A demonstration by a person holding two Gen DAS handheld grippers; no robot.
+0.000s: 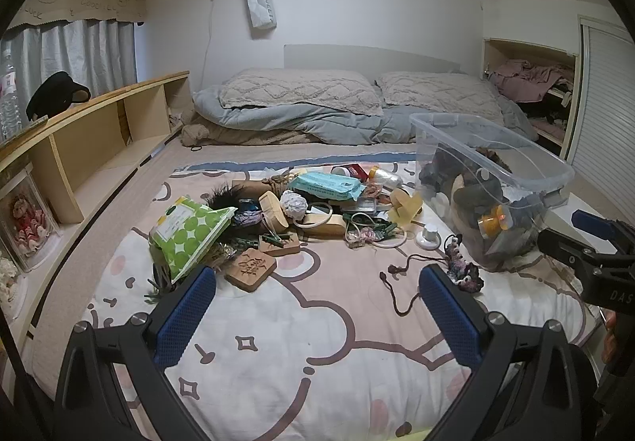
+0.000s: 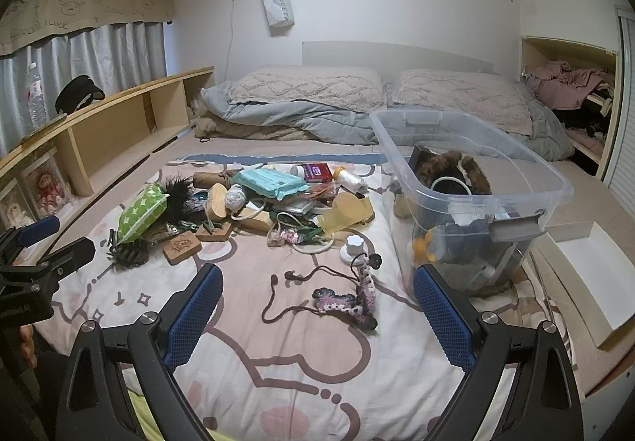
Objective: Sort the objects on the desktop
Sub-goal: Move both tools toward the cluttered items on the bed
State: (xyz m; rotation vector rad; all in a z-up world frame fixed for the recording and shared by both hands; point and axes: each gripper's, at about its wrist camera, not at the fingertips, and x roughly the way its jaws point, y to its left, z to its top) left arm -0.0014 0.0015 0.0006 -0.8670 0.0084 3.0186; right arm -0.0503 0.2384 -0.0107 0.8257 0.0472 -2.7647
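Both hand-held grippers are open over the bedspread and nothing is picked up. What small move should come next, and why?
Probably ease the right hand-held gripper forward and down onto the crocheted piece with the brown cord. It lies apart from the pile, nearest the open, empty jaws, beside the clear bin that already holds things.

**Two wrist fisheyes, both facing the headboard wall**

Left wrist view sits low over the bed (image 1: 301, 322), tilted down and forward, its fingers (image 1: 186, 306) framing the bottom edge. Right wrist view sits just to its right, same tilt, nearer the bin (image 2: 476, 171). Both share the clutter pile (image 1: 301, 203), bin, pillows (image 2: 309, 83) and shelf (image 1: 99, 131). Each catches the other gripper at its side edge.
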